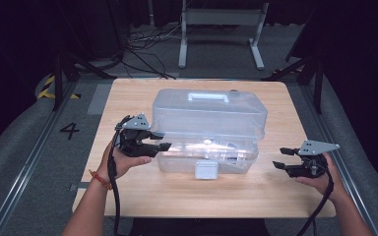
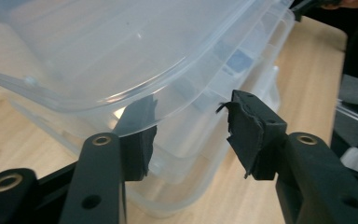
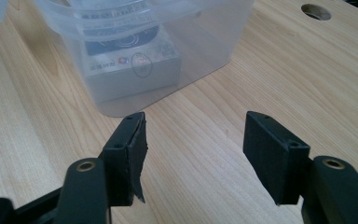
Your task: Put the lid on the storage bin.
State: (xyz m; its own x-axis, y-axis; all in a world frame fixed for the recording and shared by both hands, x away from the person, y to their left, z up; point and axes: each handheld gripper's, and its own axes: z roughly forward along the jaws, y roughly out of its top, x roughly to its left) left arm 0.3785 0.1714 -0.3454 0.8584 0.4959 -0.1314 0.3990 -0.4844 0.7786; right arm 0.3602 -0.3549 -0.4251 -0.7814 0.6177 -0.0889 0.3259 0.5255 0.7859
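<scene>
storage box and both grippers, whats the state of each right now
storage box: upright on the table, unlatched
lid: raised off the box, front edge up
front latch: hanging down, undone
left gripper: open, lid edge between its fingers
right gripper: open, nothing in it, apart from the box

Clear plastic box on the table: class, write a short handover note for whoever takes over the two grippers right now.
Left gripper: jaws open, at the left end of the clear plastic box, one pad under the lid rim, not clamping it.
Right gripper: jaws open, holding nothing, over the bare table, right of the box.
Box: mid-table, lid raised and tilted, its front latch hanging loose.
Done: latch undone, lid lifted.
Left: probably swing the lid fully open; the right gripper could steady the base.
</scene>
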